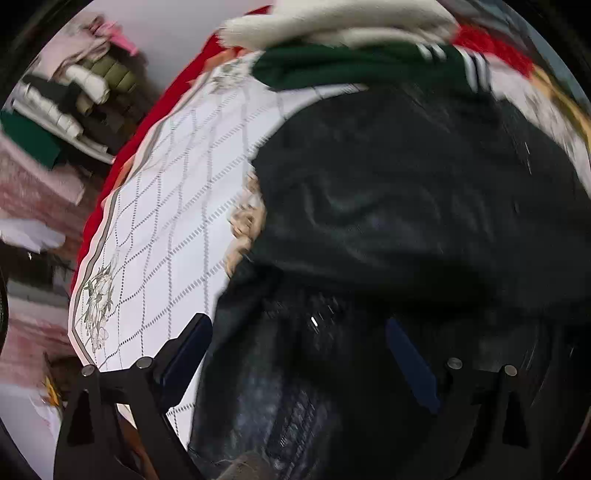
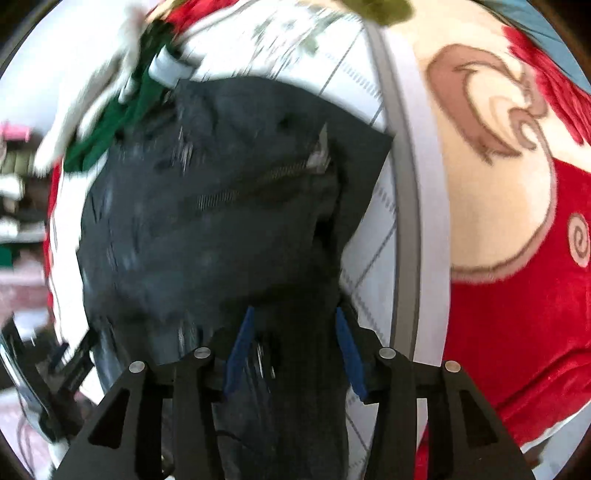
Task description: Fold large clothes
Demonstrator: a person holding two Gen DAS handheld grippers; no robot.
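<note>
Two views look down on one dark, near-black heavy garment (image 2: 207, 229) heaped on a white cloth with a dotted grid and flower print (image 1: 166, 206), which covers a red plush blanket with cream swirl patterns (image 2: 517, 314). Only the right wrist view shows the garment's metal zipper (image 2: 258, 177) running slantwise across the fabric, and the broad swirl design on the blanket to the right. Only the left wrist view shows the stack of folded clothes, olive, white and black (image 1: 74, 99), lying off to the left beyond the red edge, with pink fabric (image 1: 33, 192) below it.

The right tongs (image 2: 295, 350) stand partly apart, with a bunched fold of the dark garment between the blue pads (image 2: 238, 354); motion blur hides whether the pads press on it. The left tongs (image 1: 299, 365) are spread wide over the near part of the same garment, their pads clear of the cloth as far as the blur allows.

At the far end of the garment lie a dark green piece with white stripes (image 1: 354, 66) and a cream fluffy piece (image 1: 332, 26), overlapping its edge. In the right wrist view the left tongs' black frame shows at the lower left.
</note>
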